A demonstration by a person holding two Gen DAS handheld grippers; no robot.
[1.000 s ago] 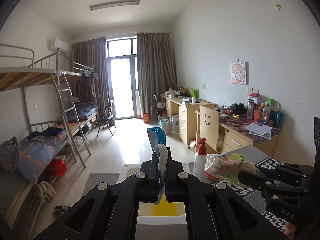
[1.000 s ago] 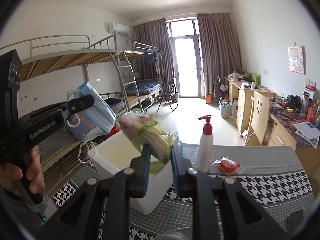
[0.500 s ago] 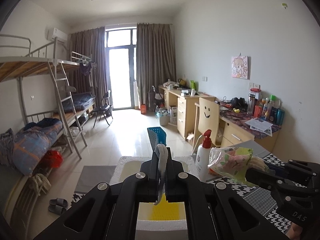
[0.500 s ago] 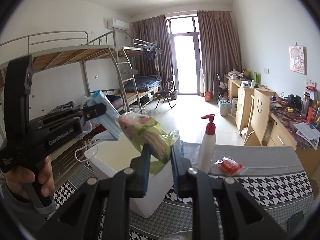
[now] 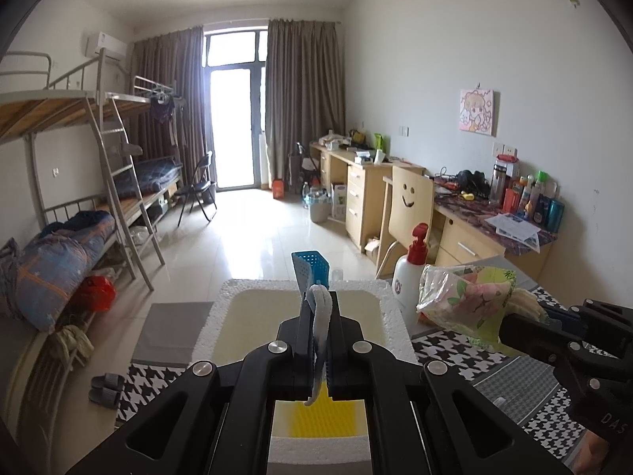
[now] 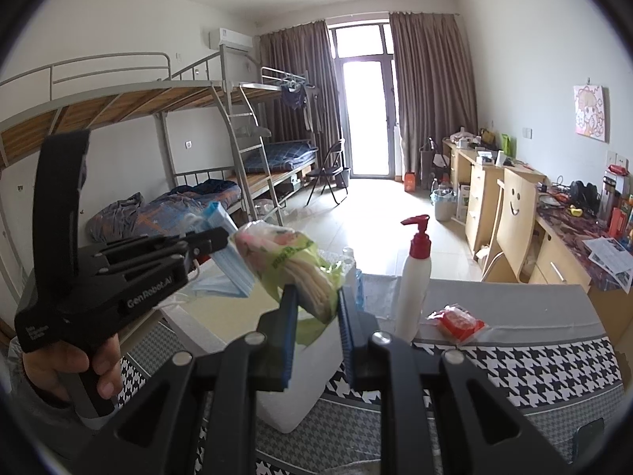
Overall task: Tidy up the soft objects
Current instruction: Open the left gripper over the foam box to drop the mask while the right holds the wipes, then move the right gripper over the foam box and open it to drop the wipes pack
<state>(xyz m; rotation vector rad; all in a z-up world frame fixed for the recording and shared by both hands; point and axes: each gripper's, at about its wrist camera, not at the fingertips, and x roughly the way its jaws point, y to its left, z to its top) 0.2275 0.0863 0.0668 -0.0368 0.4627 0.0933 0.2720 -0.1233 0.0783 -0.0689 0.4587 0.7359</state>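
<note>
Left gripper raised above the foam box, jaws clamped on a blue mask; from the left wrist view only the mask's white edge visible, standing up between the pads with a loop hanging below. From the right wrist view, mask hanging edge-on from the left gripper, tilted down, ear loops dangling above the box opening. Hand wrapped round the gripper's handle at lower left.

Right gripper lifted beside it, jaws pinched on a soft packet in green floral wrap, stacked cream layers showing at the pinch point. Same packet seen from the left wrist view at the right, held above the worktop's edge, just right of the box. Mask and packet close together in the right wrist view, nearly touching; contact not clear.

Box open, pale yellow inside, standing on the worktop with its houndstooth cloth. Pump bottle with red top upright just right of the box. Small red packet lying on the grey strip beyond the cloth. Blue basket standing behind the box's far rim.
</note>
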